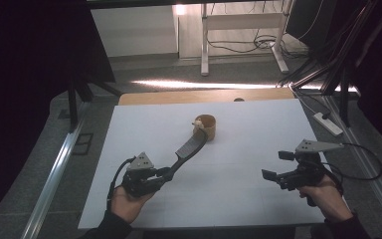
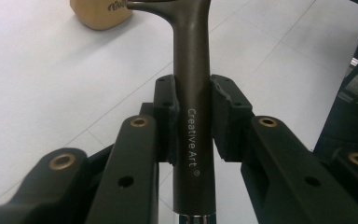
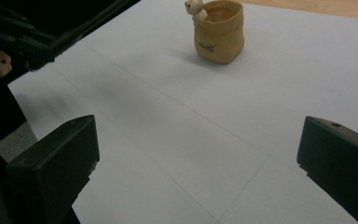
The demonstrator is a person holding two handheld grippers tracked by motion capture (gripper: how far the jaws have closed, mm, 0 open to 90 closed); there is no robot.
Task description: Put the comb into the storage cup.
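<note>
White table sheet (image 1: 229, 189) between left gripper (image 1: 161, 174) and right gripper (image 1: 273, 167): bare, open passage. Ahead of the right gripper's wide-apart jaws, nothing up to the tan pot (image 3: 218, 31). Comb (image 1: 188, 149), clamped in the left gripper, slants forward to the pot, barring the lane ahead of that gripper. Beyond the pot: bare sheet.
</note>
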